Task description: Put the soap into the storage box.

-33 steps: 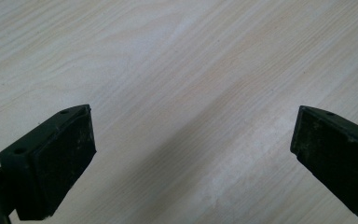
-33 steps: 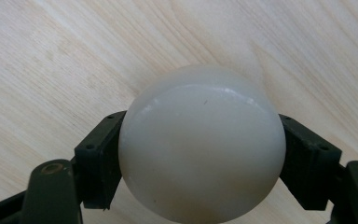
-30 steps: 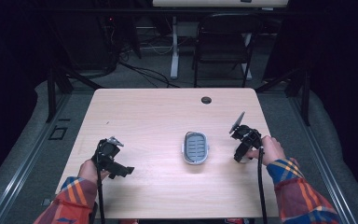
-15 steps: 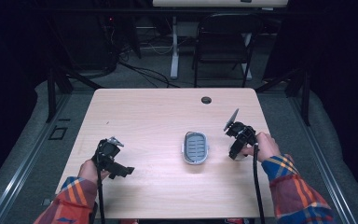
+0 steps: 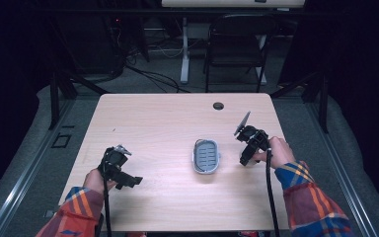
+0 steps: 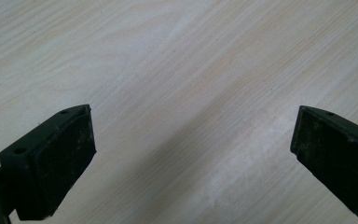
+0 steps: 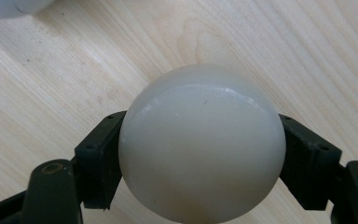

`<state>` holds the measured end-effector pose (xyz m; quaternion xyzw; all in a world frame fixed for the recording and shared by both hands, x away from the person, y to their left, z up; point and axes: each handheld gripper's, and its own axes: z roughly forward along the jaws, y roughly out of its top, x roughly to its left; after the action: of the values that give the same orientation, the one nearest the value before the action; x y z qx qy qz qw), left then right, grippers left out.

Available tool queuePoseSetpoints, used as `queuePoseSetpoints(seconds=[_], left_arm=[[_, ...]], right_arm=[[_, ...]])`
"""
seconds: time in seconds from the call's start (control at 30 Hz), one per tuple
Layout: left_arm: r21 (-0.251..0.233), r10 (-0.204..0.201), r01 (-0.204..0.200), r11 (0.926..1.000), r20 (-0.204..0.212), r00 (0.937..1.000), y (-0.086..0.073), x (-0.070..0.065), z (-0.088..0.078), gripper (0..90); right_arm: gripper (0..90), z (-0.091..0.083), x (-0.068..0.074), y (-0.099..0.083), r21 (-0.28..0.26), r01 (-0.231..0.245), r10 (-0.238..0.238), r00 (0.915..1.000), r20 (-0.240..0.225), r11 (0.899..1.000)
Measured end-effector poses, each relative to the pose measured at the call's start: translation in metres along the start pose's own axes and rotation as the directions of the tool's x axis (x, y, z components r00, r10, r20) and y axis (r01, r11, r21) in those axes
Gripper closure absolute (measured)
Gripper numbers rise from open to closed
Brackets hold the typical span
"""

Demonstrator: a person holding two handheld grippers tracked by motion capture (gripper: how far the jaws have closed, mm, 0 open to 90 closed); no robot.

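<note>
- The left gripper [image 5: 128,180] rests low over bare table [image 5: 168,123] at the near left, jaws spread wide and empty; idle there, it cannot catch anything that rolls away.
- The oval dish [image 5: 206,156] sits mid-table, apparently the target; its shallow rim may let a dropped load bounce out.
- The right gripper [image 5: 245,160], just right of the dish, clamps a smooth white ball [image 7: 201,144] at its widest; any loosening or tilt could let it squirt free.

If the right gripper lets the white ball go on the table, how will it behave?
The ball looks perfectly round, so it would likely roll across the flat table. Its glossy surface seems slippery and the jaws touch only its sides. It seems rigid, showing no dent.
</note>
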<state>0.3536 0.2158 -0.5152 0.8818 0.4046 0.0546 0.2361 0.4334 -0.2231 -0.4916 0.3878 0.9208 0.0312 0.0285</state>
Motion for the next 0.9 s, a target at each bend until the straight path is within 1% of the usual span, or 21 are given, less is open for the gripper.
queuePoseSetpoints(seconds=[0.07, 0.1, 0.13, 0.17, 0.23, 0.3, 0.37, 0.47, 0.53, 0.57, 0.6, 0.63, 0.73, 0.8, 0.87, 0.9], left_arm=[[0.000, 0.000, 0.000, 1.0000, 0.000, 1.0000, 0.000, 0.000, 0.000, 0.0], [0.000, 0.001, -0.001, 1.0000, 0.000, 1.0000, 0.000, 0.000, 0.000, 0.0], [-0.002, 0.001, -0.001, 1.0000, 0.002, 1.0000, 0.000, 0.000, 0.000, 0.0], [-0.002, 0.001, -0.001, 1.0000, 0.002, 1.0000, 0.000, 0.000, 0.000, 0.0], [-0.002, 0.002, -0.002, 1.0000, 0.003, 1.0000, 0.001, 0.000, 0.001, 0.0], [0.000, 0.004, -0.004, 1.0000, 0.004, 1.0000, 0.001, 0.000, 0.001, 0.0], [0.002, 0.005, -0.005, 1.0000, 0.004, 1.0000, 0.001, 0.000, 0.001, 0.0], [0.000, 0.003, -0.003, 1.0000, 0.001, 1.0000, 0.001, 0.000, 0.001, 0.0], [0.001, 0.004, -0.004, 1.0000, 0.002, 1.0000, 0.001, -0.001, 0.001, 0.0], [0.000, 0.006, -0.006, 1.0000, 0.002, 1.0000, 0.001, -0.001, 0.001, 0.0], [0.000, 0.006, -0.006, 1.0000, 0.002, 1.0000, 0.002, -0.001, 0.001, 0.0], [0.003, 0.006, -0.006, 1.0000, 0.001, 1.0000, 0.002, -0.001, 0.002, 0.0], [0.003, 0.002, -0.002, 1.0000, 0.005, 1.0000, 0.001, -0.001, 0.002, 0.0], [0.004, 0.005, -0.005, 1.0000, 0.005, 1.0000, 0.001, 0.000, 0.002, 0.0], [0.005, 0.005, -0.005, 1.0000, 0.005, 1.0000, 0.001, 0.000, 0.002, 0.0], [0.005, 0.005, -0.005, 1.0000, 0.006, 1.0000, 0.001, 0.000, 0.002, 0.0]], right_arm=[[24.7, -0.002, 0.000, 0.001, 0.009, 0.003, -0.003, 1.0000, -0.004, 1.000], [24.7, -0.002, 0.001, 0.002, -0.017, 0.008, -0.008, 1.0000, 0.000, 1.000], [24.7, -0.004, 0.002, 0.004, -0.005, 0.009, -0.009, 1.0000, -0.002, 1.000], [24.7, -0.004, 0.002, 0.004, -0.005, 0.009, -0.009, 1.0000, -0.002, 1.000], [24.7, -0.006, 0.003, 0.007, -0.008, 0.021, -0.021, 0.9998, 0.003, 1.000], [24.7, -0.006, 0.004, 0.007, -0.012, 0.017, -0.017, 0.9999, 0.004, 1.000], [24.7, -0.010, 0.005, 0.009, -0.008, 0.030, -0.030, 0.9995, 0.008, 1.000], [24.7, -0.014, 0.005, 0.012, -0.018, 0.033, -0.033, 0.9994, 0.009, 0.999], [24.7, -0.017, 0.005, 0.013, -0.008, 0.038, -0.037, 0.9992, 0.012, 0.999], [24.7, -0.019, 0.006, 0.015, -0.019, 0.040, -0.040, 0.9991, 0.013, 0.999], [24.7, -0.020, 0.007, 0.016, -0.018, 0.036, -0.036, 0.9993, 0.010, 0.999], [24.7, -0.021, 0.007, 0.017, -0.023, 0.042, -0.042, 0.9991, 0.010, 0.999], [24.7, -0.024, 0.008, 0.021, -0.012, 0.050, -0.050, 0.9987, 0.012, 0.999], [24.7, -0.025, 0.009, 0.023, -0.017, 0.057, -0.056, 0.9983, 0.017, 0.998], [24.7, -0.026, 0.009, 0.024, -0.015, 0.053, -0.053, 0.9985, 0.014, 0.998], [24.7, -0.026, 0.010, 0.025, -0.017, 0.060, -0.060, 0.9980, 0.019, 0.998]])
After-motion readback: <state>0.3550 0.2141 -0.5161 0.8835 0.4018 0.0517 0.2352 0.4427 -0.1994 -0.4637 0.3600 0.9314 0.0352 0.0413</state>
